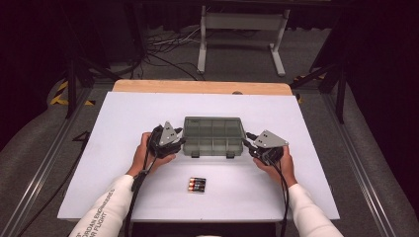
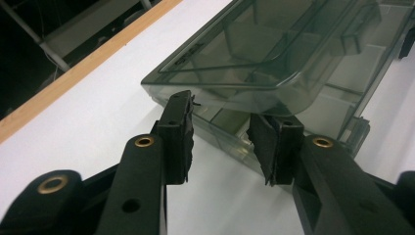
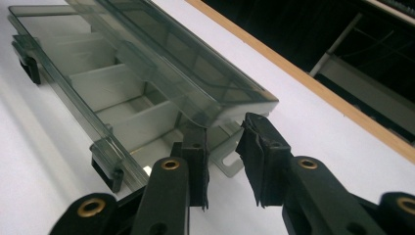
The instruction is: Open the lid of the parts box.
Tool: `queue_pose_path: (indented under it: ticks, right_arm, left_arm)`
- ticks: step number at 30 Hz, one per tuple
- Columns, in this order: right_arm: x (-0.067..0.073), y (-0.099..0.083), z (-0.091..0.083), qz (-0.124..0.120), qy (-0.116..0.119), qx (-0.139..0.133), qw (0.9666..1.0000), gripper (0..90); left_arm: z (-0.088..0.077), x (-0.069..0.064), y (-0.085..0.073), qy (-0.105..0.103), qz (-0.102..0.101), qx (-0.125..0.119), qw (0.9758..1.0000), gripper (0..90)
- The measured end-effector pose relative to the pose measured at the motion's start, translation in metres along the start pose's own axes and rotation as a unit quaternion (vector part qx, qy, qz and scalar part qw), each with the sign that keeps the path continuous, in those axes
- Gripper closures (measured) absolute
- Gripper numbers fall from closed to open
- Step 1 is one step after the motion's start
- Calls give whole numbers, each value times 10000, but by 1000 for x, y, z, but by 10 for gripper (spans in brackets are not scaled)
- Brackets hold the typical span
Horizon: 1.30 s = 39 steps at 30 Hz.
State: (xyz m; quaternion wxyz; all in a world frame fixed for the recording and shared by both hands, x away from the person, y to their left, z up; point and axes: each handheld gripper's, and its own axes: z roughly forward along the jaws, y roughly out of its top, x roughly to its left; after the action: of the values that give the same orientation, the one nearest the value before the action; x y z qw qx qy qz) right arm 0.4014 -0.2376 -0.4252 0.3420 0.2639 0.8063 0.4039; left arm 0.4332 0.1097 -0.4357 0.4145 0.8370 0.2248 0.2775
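A lab: bare white table [image 1: 123, 148], floor cables [image 1: 168, 47], frame legs [image 1: 276, 49].

The compartment box [image 1: 214, 136] was set mid-bench [image 1: 123, 113], flanked by the left gripper [image 1: 174, 144] and right gripper [image 1: 250, 143]; what seemed to be batteries [image 1: 196, 184] lay nearer the person.

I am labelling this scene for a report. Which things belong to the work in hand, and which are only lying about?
In the work:
- smoky clear plastic compartment box, lid partly raised
- left gripper, jaws at its corner
- right gripper, jaws at the other end

Lying about:
- pack of black and orange batteries
- white table
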Motion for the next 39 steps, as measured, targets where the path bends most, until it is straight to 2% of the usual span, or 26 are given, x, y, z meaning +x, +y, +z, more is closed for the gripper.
queue_pose_path:
  ticks: [1,3,5,15,19,32,34,39]
  right_arm:
    - [0,2,0,-63,-6,-33,10000,723]
    - [0,5,-1,-88,-74,-134,9998,722]
    - [-1,6,-2,-104,-117,-231,9996,730]
    - [-1,13,-2,-159,-182,-320,9992,731]
    - [-1,15,-3,-147,-166,-324,9992,729]
    - [-11,22,1,137,-102,-446,9989,729]
    - [-12,23,3,168,-84,-437,9989,725]
    - [-17,25,4,267,-23,-481,9985,723]
  left_arm:
    - [1,1,1,75,15,18,10000,617]
    - [0,4,2,78,-87,-31,9999,660]
    - [-1,5,3,111,-39,-54,9999,682]
    - [-2,8,6,218,-49,-87,9997,710]
    - [-4,9,8,182,-48,-153,9997,709]
    - [-4,18,15,225,55,-188,9996,712]
    - [-4,21,17,219,-20,-234,9995,713]
    - [-3,24,19,226,0,-253,9994,716]
